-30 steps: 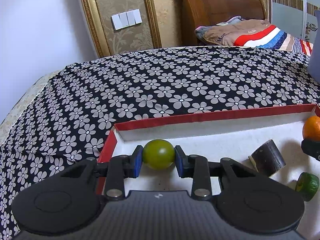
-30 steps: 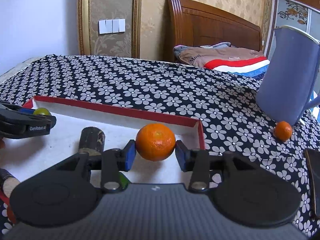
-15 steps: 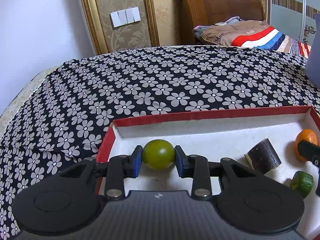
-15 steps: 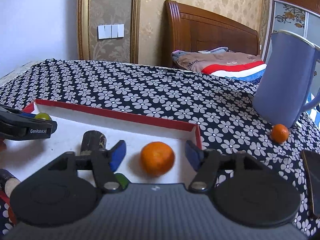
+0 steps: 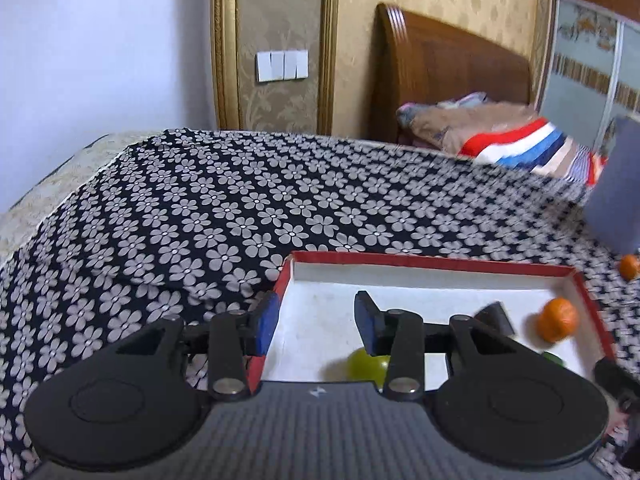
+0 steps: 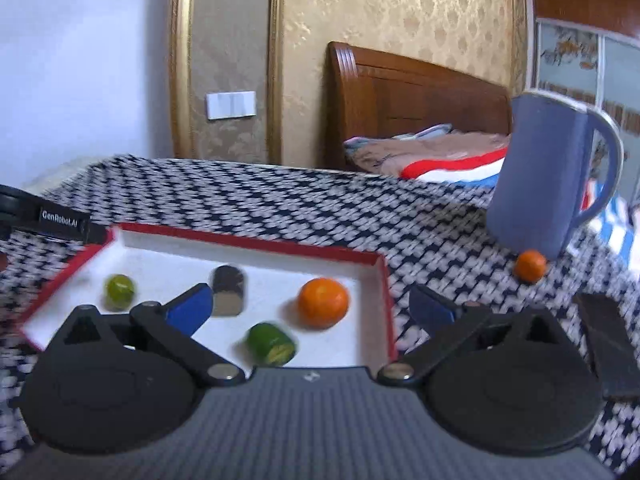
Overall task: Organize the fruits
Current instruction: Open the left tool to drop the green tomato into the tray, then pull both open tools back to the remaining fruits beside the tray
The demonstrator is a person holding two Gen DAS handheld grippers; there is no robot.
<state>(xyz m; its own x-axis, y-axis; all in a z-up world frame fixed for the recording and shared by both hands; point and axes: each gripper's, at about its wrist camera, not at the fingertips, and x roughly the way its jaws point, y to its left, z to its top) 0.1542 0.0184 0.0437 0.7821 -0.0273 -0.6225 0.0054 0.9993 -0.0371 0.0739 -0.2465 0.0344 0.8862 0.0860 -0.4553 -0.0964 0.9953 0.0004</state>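
A red-rimmed white box (image 5: 432,262) (image 6: 248,242) lies on the flowered cloth. My left gripper (image 5: 316,314) hovers over its left end, jaws opening and nothing between them. The round green fruit (image 5: 364,364) (image 6: 119,290) rests on the box floor under its right finger. Wide apart and still opening, the jaws of my right gripper (image 6: 311,300) stand back from the box's right end. Beyond them the orange (image 6: 323,302) (image 5: 558,319) sits free in the box. A dark cylinder piece (image 6: 228,296) (image 5: 496,318) and a cut green piece (image 6: 270,342) lie there too.
A small orange (image 6: 530,265) (image 5: 629,266) lies on the cloth beside a tall blue jug (image 6: 548,176). A dark flat object (image 6: 608,352) lies at the right. The left gripper's body (image 6: 44,218) shows at the left edge. Folded bedding and a headboard stand behind.
My left gripper let go of the green fruit, rose and drew back to the left. My right gripper spread wide off the orange and pulled back and up; the orange stays in the box.
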